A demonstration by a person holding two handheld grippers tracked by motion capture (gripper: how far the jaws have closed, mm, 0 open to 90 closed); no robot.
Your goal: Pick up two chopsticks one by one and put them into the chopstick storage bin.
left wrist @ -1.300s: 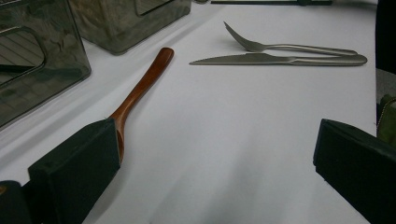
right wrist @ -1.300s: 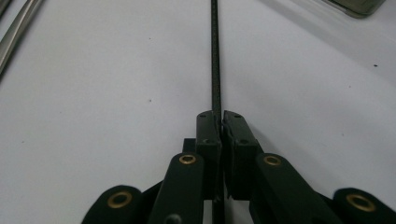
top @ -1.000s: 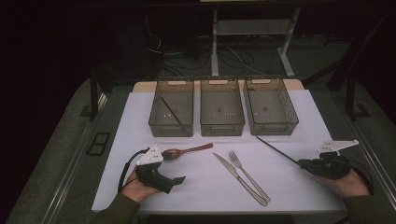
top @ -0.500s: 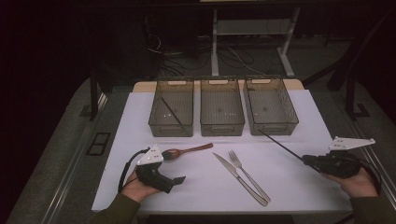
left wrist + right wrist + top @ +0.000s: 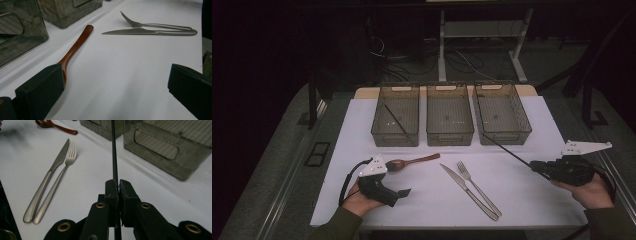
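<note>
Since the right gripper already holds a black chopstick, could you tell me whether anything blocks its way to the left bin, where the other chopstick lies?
Nothing visible does: the chopstick is held above the table, and the left bin is open-topped.

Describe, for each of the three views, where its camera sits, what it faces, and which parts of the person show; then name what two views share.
High view: above the near edge, facing forward and down; both hands, left gripper, right gripper.
Left gripper view: low between open jaws, facing the wooden spoon.
Right gripper view: behind shut jaws clamping a black chopstick, facing the bins.
Shared: both gripper views show the knife and fork.
</note>
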